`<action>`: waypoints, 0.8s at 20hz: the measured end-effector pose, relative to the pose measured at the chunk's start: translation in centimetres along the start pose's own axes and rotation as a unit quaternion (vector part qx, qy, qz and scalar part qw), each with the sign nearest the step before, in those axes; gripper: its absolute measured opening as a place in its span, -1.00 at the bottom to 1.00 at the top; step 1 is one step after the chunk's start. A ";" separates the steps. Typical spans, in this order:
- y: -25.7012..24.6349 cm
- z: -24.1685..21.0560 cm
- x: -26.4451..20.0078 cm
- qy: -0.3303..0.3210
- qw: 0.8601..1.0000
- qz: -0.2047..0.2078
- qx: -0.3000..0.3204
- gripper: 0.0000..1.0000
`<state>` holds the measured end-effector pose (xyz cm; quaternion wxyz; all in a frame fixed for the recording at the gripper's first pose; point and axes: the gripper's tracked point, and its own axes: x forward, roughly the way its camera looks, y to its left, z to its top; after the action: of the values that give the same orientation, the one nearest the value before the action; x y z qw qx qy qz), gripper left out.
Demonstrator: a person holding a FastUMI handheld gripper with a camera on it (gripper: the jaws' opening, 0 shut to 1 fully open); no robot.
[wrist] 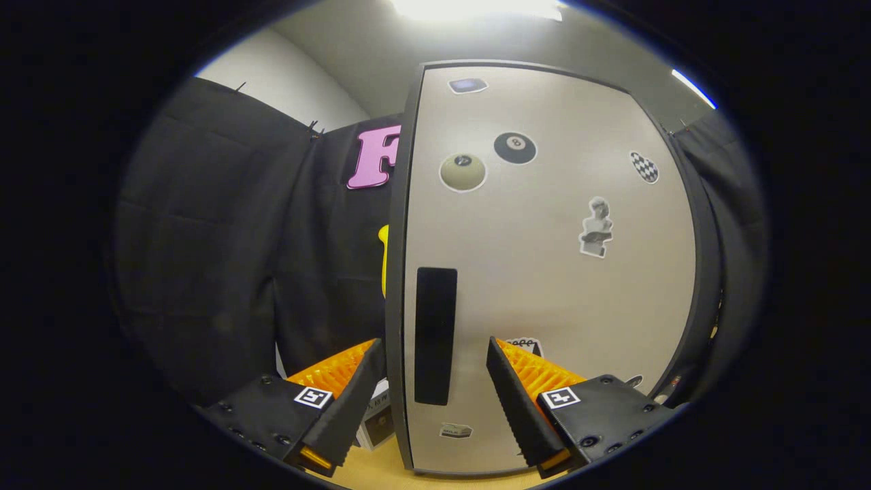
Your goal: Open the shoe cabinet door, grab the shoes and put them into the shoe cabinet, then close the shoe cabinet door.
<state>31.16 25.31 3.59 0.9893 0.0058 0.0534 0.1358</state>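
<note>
The shoe cabinet door (544, 272) is a pale panel with a dark frame, dotted with several stickers, and it stands right in front of me. Its dark vertical handle (435, 333) runs along the door's left edge. My gripper (435, 350) is open, with one finger to the left of the door's edge and the other in front of the door panel. The handle and the door's left edge lie in the gap between the two fingers. I cannot tell whether either finger touches the door.
The cabinet stands on a light wooden surface (381, 469). A small white box (378, 422) sits low beside the cabinet's left edge, behind the left finger. Black cloth walls (218, 258) close in on the left and right.
</note>
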 end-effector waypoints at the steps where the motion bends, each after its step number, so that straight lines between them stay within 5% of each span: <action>1: 0.3 -0.7 0.6 0.010 1.000 0.000 -0.001 0.87; 4: 0.5 -2.0 2.1 0.036 0.999 -0.003 0.006 0.82; 7: 0.6 -2.1 2.7 0.038 0.999 -0.011 0.019 0.52; 10: -0.4 -1.8 2.5 0.032 0.998 -0.046 0.018 0.10; 12: -0.3 -2.1 3.0 0.039 0.998 -0.042 0.039 -0.29; 16: -0.2 -2.0 2.3 0.049 0.998 -0.013 0.029 -0.72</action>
<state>33.16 25.72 1.37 0.9866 0.0271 0.1056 0.1218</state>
